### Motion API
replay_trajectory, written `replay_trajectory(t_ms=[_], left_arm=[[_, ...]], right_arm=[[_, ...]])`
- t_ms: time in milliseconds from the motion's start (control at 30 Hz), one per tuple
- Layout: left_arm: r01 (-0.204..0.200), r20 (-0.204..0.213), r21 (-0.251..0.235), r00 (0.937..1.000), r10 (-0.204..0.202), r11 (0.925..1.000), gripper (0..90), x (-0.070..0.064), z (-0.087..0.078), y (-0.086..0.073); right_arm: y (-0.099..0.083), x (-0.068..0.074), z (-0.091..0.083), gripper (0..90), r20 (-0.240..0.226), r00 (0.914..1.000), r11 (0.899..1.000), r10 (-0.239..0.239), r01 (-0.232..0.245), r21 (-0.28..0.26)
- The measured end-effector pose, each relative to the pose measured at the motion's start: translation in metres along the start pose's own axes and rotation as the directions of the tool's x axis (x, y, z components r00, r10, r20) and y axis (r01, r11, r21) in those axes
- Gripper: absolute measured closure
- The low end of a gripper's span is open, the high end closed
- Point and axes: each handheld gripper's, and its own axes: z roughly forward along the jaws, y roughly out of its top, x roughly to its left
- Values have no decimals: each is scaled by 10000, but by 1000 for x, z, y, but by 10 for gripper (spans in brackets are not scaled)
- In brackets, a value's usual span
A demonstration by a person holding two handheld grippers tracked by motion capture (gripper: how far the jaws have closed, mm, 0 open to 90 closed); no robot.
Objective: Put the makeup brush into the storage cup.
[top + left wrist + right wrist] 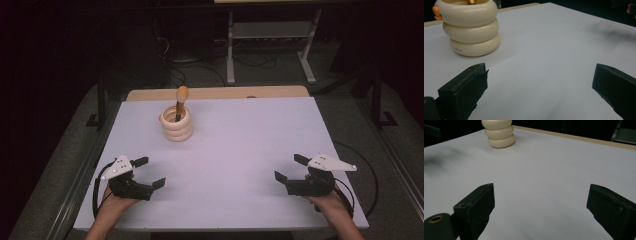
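Note:
A cream ringed holder [176,125] stands upright on the white table [240,150], toward the back left of middle. A brush with a dark handle and tan rounded head [181,99] sticks up out of it. In the left gripper view the holder [470,28] is close, up at the left; in the right gripper view the holder [498,133] is farther off. My left gripper [150,172] rests open near the front left, jaws empty. My right gripper [290,168] is open near the front right, also empty.
A wooden strip [220,93] runs along the table's far edge. Beyond it stand a metal frame [270,45] and cables on the dark floor. Black rails [100,100] flank the table. White surface stretches between the two grippers.

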Motion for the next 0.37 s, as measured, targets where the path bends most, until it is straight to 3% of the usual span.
replay_trajectory(t_ms=[367], left_arm=[[-127, 62, 204, 9999, 125, 9997, 0, -1, 3, -2]], right_arm=[[0, 2, 1, 70, -28, 9999, 9998, -141, 142, 102]])
